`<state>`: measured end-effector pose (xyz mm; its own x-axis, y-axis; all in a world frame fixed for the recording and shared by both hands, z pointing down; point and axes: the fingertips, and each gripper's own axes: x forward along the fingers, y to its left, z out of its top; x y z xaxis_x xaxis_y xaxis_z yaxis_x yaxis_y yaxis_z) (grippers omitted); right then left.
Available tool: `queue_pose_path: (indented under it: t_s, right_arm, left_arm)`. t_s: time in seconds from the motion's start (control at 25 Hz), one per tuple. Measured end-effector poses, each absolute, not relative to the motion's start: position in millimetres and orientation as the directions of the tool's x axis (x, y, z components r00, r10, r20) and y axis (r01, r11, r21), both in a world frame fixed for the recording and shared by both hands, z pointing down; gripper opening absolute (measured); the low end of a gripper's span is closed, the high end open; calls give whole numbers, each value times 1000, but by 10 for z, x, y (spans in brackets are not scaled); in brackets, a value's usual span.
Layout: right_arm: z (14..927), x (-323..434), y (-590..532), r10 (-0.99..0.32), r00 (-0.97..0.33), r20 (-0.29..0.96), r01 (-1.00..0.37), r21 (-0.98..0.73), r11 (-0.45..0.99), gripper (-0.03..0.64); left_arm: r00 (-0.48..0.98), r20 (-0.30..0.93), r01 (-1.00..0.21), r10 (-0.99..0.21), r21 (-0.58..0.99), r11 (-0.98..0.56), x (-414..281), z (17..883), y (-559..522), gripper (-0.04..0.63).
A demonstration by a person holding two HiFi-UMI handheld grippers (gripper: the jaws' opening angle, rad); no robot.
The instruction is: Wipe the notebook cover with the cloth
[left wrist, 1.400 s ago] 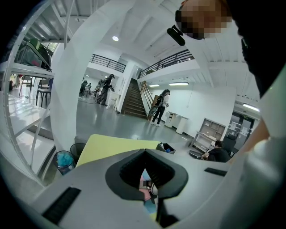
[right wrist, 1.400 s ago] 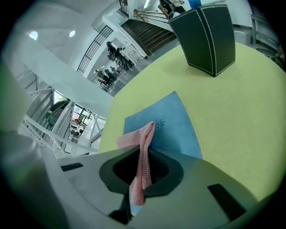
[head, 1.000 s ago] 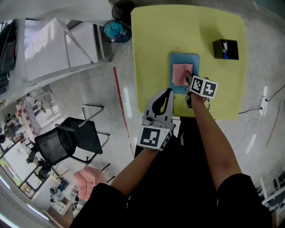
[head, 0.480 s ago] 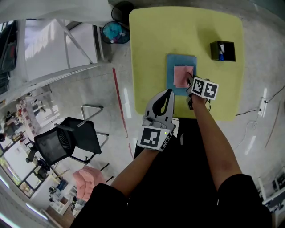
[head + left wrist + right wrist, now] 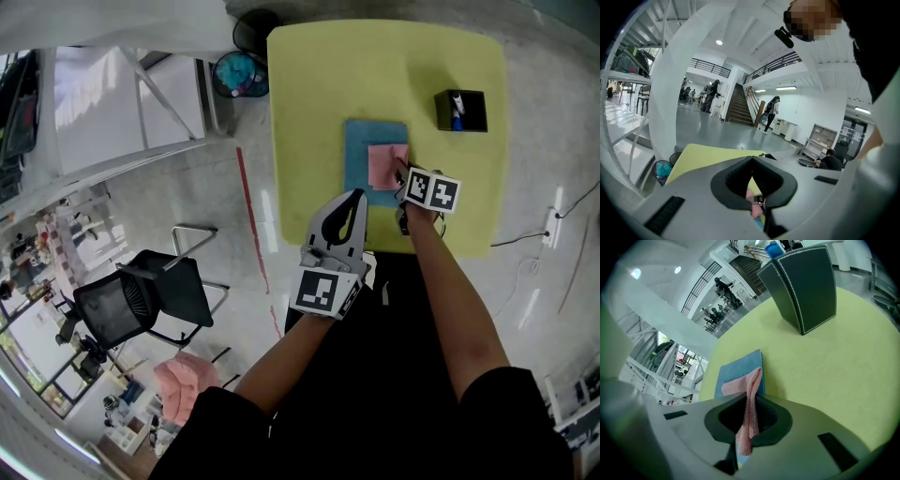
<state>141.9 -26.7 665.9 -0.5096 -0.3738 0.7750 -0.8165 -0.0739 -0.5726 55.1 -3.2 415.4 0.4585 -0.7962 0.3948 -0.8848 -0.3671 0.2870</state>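
Note:
A blue notebook (image 5: 361, 159) lies flat on the yellow-green table (image 5: 319, 103), also visible in the right gripper view as the notebook (image 5: 736, 369). A pink cloth (image 5: 385, 165) rests on the notebook's right part, reaching its right edge. My right gripper (image 5: 401, 180) is shut on the near edge of the cloth (image 5: 749, 399), which runs up between its jaws. My left gripper (image 5: 351, 199) is shut and empty, held at the table's near edge, just short of the notebook; in its own view, the left gripper (image 5: 753, 174) shows closed jaws.
A black pen holder (image 5: 460, 110) with a blue item inside stands at the table's far right, shown close as the holder (image 5: 801, 284). A black office chair (image 5: 141, 295) and a bin (image 5: 235, 70) stand on the floor left of the table.
The right gripper has dragged the pink cloth to the right across the notebook, from its middle to its right edge. The left gripper has stayed put.

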Motion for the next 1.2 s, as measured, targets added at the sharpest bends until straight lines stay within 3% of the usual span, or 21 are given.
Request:
queue_pose_path:
  t_s: [0.48,1.04,1.2]
  right_arm:
    - [6647,1540,-259,-369,-530,763,-808,-587,-53,37]
    - [5803,1258,-390,-476,-576,665,-790,-602,114,37]
    - [5610,1019,-316,-501,-605,619,-745,-662,81,37]
  left_arm:
    - [472,385,-878,-793,281,-387,768,4065,-25,6]
    - [468,377,-879,-799,293,-376,332,3926,38,6]
    - [492,366,-866,-790,295,-403,133,3866,65,6]
